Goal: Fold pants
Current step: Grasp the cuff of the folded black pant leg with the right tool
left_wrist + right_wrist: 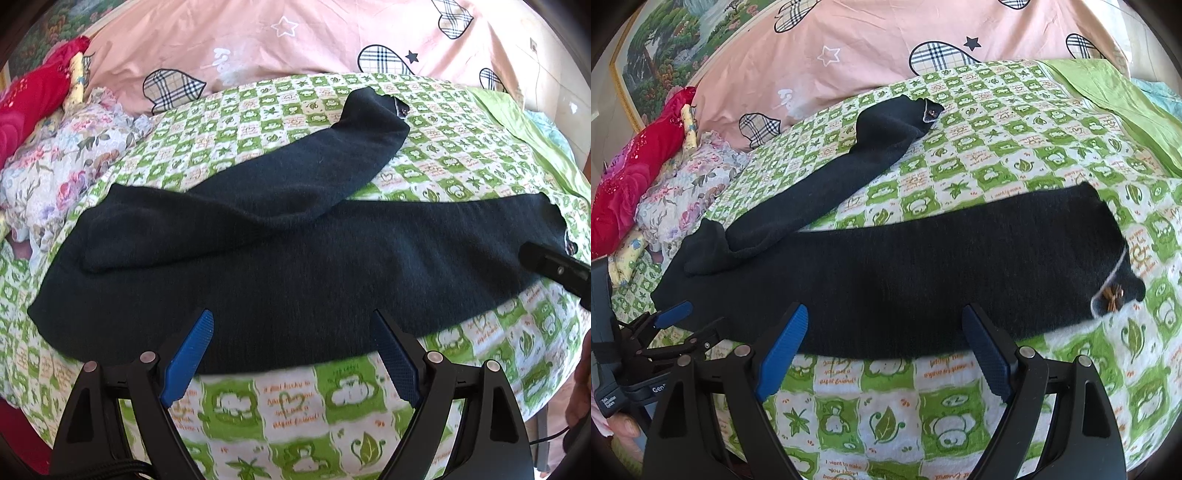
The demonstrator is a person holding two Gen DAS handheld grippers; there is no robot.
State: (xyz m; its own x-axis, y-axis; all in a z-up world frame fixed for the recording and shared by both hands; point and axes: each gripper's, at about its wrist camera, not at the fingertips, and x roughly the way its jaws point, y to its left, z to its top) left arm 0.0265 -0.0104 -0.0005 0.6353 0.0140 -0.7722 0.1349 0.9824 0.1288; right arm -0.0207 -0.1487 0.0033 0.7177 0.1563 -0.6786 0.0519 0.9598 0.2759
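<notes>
Dark pants (886, 280) lie flat across a green checked bedsheet (997, 162), one leg angling toward one o'clock. At six o'clock the right gripper (884, 317) hovers with jaws spread, holding nothing; the left gripper (293, 321) likewise gapes empty over the near hem.

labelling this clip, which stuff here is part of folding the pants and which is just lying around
For the job: black pants, left tongs, right tongs.

Lying about: pink quilt, floral cloth, red cloth, green checked bedsheet.
</notes>
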